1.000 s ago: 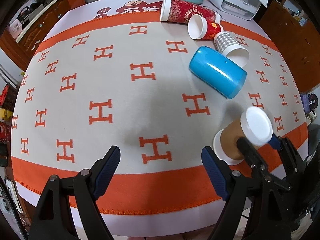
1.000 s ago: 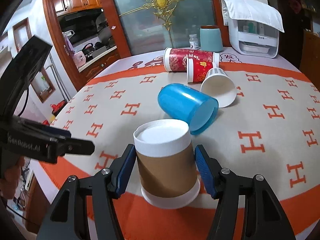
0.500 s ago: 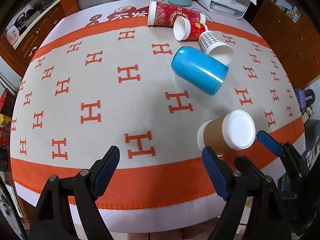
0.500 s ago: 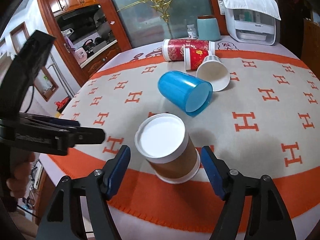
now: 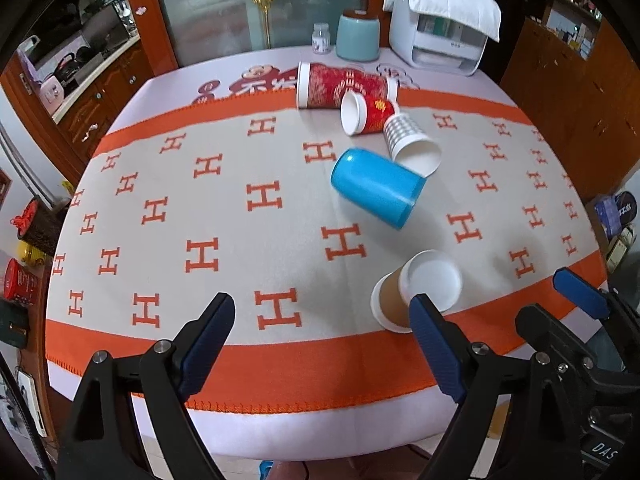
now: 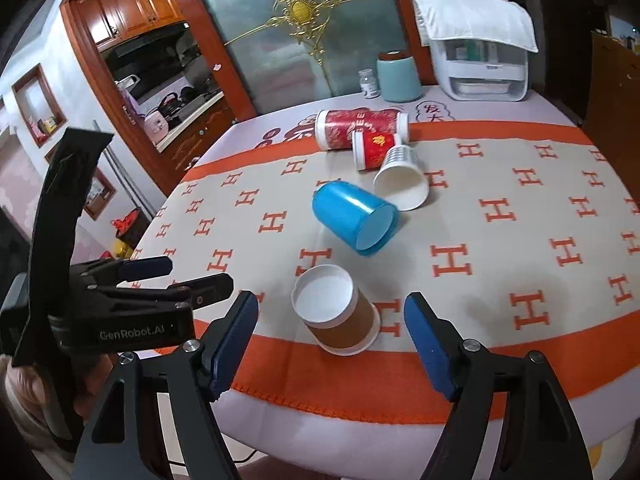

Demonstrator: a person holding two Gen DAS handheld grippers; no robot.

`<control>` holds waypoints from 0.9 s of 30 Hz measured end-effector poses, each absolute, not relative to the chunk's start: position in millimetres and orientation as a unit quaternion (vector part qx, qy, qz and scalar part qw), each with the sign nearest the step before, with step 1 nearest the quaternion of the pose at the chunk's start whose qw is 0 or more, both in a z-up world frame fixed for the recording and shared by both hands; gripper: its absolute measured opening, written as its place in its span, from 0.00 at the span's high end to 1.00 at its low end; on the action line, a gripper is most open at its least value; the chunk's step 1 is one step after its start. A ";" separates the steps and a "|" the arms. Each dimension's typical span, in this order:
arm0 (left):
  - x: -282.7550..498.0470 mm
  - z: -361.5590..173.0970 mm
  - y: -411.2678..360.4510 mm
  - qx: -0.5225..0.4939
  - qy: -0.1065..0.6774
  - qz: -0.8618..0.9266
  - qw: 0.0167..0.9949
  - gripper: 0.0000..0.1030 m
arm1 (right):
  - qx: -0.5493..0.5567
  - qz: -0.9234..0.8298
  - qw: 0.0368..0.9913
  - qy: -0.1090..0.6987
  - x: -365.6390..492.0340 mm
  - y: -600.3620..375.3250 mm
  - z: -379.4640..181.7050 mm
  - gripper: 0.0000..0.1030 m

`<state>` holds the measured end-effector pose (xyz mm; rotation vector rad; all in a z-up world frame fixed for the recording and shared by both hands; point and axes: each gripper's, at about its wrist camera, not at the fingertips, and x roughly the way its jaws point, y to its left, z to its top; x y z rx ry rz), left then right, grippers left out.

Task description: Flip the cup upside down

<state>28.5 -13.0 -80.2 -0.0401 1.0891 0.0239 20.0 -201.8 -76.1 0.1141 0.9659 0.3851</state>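
Note:
A brown paper cup (image 5: 416,296) with white rims stands upside down near the front edge of the table, its white base up; it also shows in the right wrist view (image 6: 336,314). My right gripper (image 6: 330,344) is open and empty, pulled back from the cup toward the table edge; it shows at the lower right of the left wrist view (image 5: 560,308). My left gripper (image 5: 320,344) is open and empty over the front edge, left of the cup, and shows in the right wrist view (image 6: 180,276).
A blue cup (image 5: 376,186) lies on its side mid-table. Behind it lie a checked paper cup (image 5: 410,142), a small red cup (image 5: 368,114) and a tall red cup (image 5: 340,86). A teal canister (image 5: 357,38) and white appliance (image 5: 440,36) stand at the back.
My right gripper has let go of the brown cup, opened and drawn back from it. The cup stays upside down on the cloth. My left gripper has also pulled back.

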 end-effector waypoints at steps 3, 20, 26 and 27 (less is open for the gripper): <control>19.2 -67.4 -19.1 -0.029 0.507 0.014 0.862 0.11 | 0.054 0.173 0.865 0.469 17.1 -208.3 -60.7 0.25; -37.5 -21.6 -39.8 -0.024 0.445 0.056 0.893 0.06 | 0.031 0.143 0.873 0.465 -35.6 -225.3 0.6 0.22; -48.9 -16.0 -40.3 -0.028 0.435 0.066 0.898 0.06 | 0.015 0.140 0.878 0.457 -50.3 -220.4 12.2 0.21; -50.0 -15.4 -40.8 -0.028 0.433 0.067 0.898 0.06 | 0.013 0.139 0.880 0.454 -52.4 -220.3 14.1 0.21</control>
